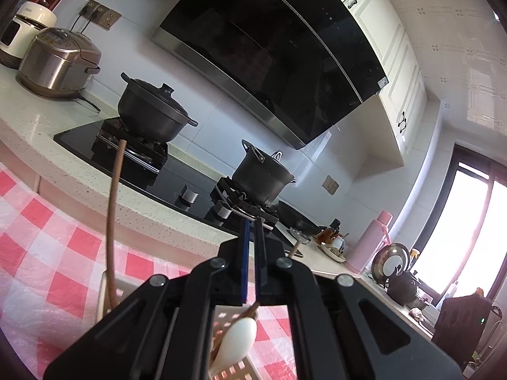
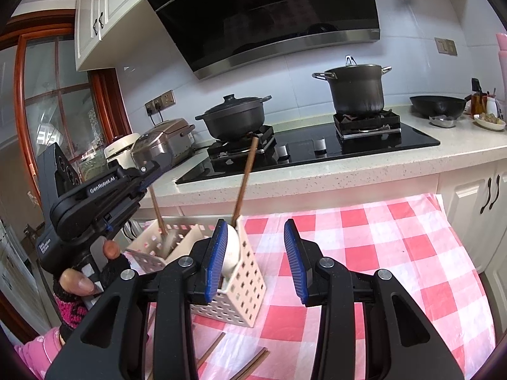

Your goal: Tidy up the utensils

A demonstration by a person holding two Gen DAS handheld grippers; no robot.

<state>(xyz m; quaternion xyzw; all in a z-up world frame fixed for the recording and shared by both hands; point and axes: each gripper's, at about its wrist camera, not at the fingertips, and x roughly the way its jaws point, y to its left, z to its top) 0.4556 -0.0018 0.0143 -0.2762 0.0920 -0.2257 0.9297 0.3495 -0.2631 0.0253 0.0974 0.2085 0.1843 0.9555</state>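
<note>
A cream perforated utensil caddy stands on the red-and-white checked cloth. A white spoon and one brown chopstick stand in its near compartment. My left gripper is shut on a second brown chopstick, held upright over the caddy's far compartment; the spoon shows below its jaws. My right gripper is open and empty just in front of the caddy. Several chopsticks lie on the cloth near me.
Behind the cloth is a counter with a black hob, a lidded black pot and a tall steel pot. A rice cooker stands at the left, a black wok at the right.
</note>
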